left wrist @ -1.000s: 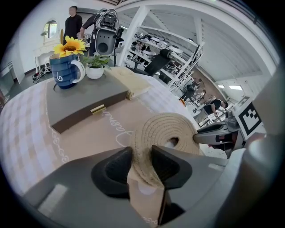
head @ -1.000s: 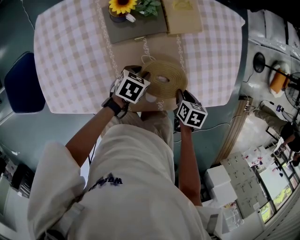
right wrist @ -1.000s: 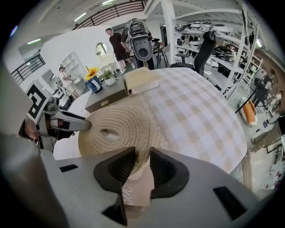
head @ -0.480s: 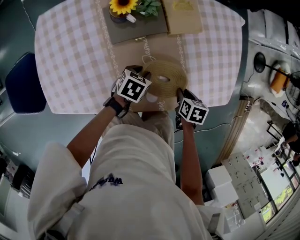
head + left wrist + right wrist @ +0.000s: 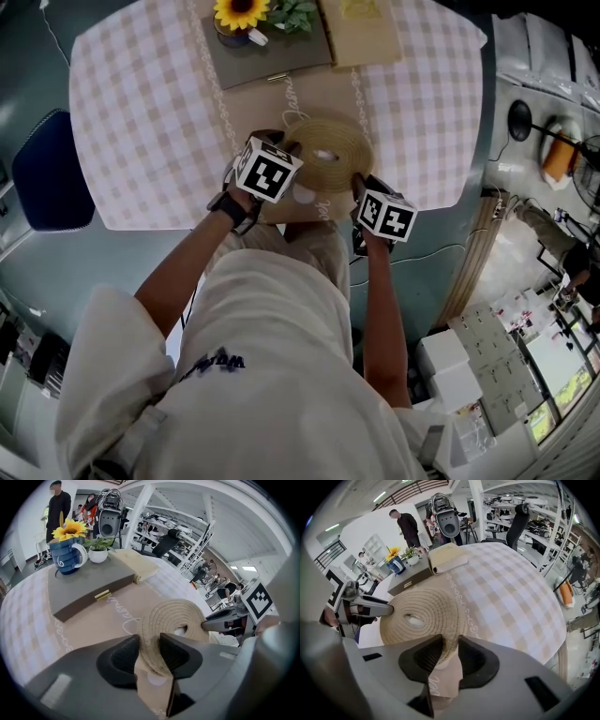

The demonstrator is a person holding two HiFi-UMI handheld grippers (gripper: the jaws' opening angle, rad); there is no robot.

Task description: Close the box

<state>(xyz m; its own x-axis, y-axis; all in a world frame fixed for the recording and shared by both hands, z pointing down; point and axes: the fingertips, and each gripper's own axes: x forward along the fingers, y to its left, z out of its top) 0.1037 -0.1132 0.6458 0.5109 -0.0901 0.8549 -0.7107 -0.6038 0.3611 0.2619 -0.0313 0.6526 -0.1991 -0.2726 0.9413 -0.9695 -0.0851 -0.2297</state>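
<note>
A round lid of coiled beige rope (image 5: 324,156) with a small hole in its middle is held over the brown runner near the table's front edge. My left gripper (image 5: 287,156) is shut on its left rim, and the rim (image 5: 154,641) sits pinched between the dark pads. My right gripper (image 5: 360,186) is shut on the opposite rim (image 5: 449,644). In the left gripper view the right gripper's fingers (image 5: 220,620) press the far edge. Something white (image 5: 302,195) shows just under the lid; what it is I cannot tell.
A flat grey box with a gold latch (image 5: 272,52) lies at the table's far side and carries a blue mug with a sunflower (image 5: 240,17). A beige folded cloth (image 5: 362,32) lies beside it. A dark blue chair (image 5: 47,169) stands left of the checked table (image 5: 141,122).
</note>
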